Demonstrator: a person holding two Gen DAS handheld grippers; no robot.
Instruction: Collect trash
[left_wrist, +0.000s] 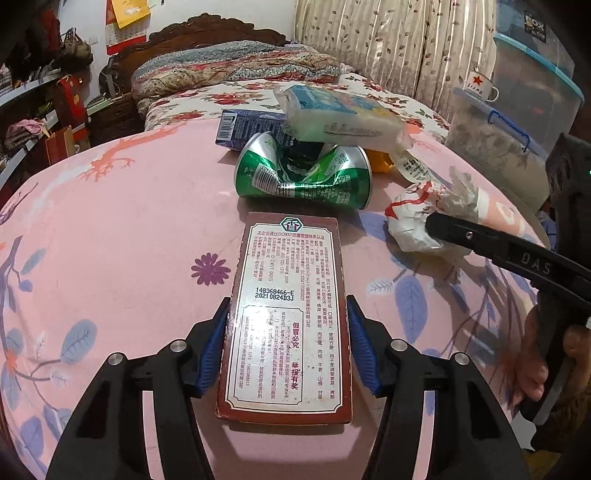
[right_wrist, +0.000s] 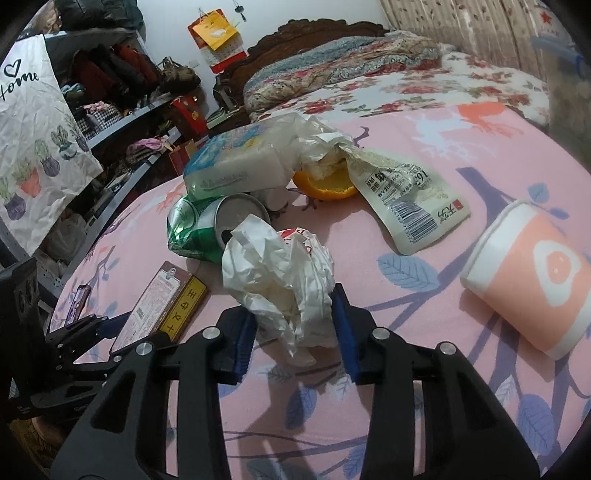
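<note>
Trash lies on a table under a pink flowered cloth (left_wrist: 110, 229). My left gripper (left_wrist: 288, 332) is shut on a flat brown spice box (left_wrist: 284, 314), its blue pads pressing both long sides; the box rests on the cloth. In the right wrist view the box (right_wrist: 159, 306) lies at left. My right gripper (right_wrist: 293, 317) straddles a crumpled white wrapper (right_wrist: 280, 273), its pads at the wrapper's sides, jaws wide. In the left wrist view the wrapper (left_wrist: 417, 218) lies at right under the right gripper's black finger (left_wrist: 480, 240). A crushed green can (left_wrist: 303, 173) lies beyond the box.
A tissue pack (left_wrist: 343, 114) rests on a blue carton (left_wrist: 243, 127). An orange peel (right_wrist: 325, 182), an empty pouch (right_wrist: 410, 199) and a tipped orange paper cup (right_wrist: 535, 277) lie on the cloth. A bed (right_wrist: 406, 85) stands behind; shelves (right_wrist: 110, 110) at left; storage bins (left_wrist: 517, 129) at right.
</note>
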